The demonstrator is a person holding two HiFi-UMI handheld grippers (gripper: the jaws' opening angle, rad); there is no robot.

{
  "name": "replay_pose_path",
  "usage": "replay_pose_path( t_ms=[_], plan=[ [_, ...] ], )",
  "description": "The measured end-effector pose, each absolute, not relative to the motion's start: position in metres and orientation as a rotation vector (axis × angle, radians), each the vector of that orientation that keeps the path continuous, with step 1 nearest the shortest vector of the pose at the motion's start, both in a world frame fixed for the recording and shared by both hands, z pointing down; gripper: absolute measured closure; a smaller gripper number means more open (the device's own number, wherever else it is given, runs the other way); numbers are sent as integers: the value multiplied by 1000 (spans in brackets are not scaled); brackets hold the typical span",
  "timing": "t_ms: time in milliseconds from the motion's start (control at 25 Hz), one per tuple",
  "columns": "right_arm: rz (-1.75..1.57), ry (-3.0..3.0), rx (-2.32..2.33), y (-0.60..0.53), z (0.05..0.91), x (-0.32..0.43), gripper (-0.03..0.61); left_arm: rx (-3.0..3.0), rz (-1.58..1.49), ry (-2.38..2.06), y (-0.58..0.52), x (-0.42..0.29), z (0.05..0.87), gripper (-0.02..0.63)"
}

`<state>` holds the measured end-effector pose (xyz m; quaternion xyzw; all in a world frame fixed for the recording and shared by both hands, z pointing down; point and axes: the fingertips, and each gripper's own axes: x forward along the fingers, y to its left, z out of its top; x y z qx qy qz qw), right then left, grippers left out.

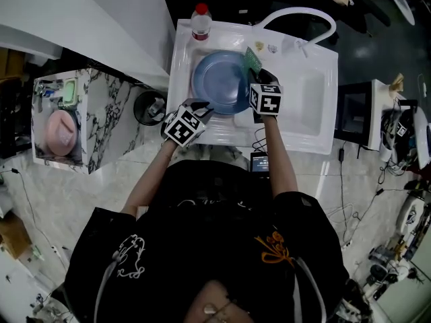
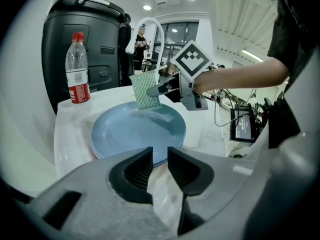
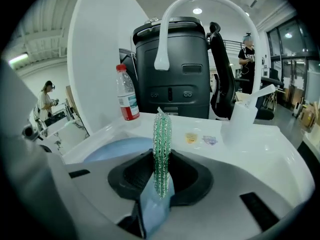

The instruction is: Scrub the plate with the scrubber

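The plate (image 1: 219,81) lies flat in the left basin of the sink (image 1: 311,106). The scrubber (image 1: 253,59) stands over its far right rim, clenched edge-on in the right tongs (image 1: 256,71) with its long axis upright. Its lower end is at the blue surface, though contact can't be confirmed. The plate's open face lies down and to the left of the pad, so the right hand is the nearer one. The left tongs (image 1: 201,110) sit at the near rim, jaws a narrow gap apart with nothing between them. A bottle (image 1: 200,20) and the basin wall crowd the far left — freer room lies rightward, toward the other basin.
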<state>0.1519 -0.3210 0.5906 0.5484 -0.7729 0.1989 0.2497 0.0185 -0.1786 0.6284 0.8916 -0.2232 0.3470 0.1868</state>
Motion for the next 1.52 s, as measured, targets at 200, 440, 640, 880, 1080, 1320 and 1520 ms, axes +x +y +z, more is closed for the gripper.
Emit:
replay_pose_path(
  t_ms=[200,440,640,880,1080,1320,1520],
  plan=[
    [660,-2259,1411,-311,580,96,486,2516,907,-677,-181,14,615,512],
    [797,-2354,1283,-298,589,26,486,2502,876,-708,-177,6,613,512],
    [1030,-2360,1332,-296,596,11,486,2494,880,-712,-173,2,610,512],
    [971,-2272,1335,-292,610,16,486,2500,873,-710,-172,-1,615,512],
    [792,-2207,1293,-289,619,27,486,2495,877,-697,-173,0,614,512],
    [792,-2198,1318,-291,619,40,486,2514,890,-660,-173,6,614,512],
    [765,-2171,1357,-296,617,60,486,2524,911,-624,-171,12,619,512]
  ],
)
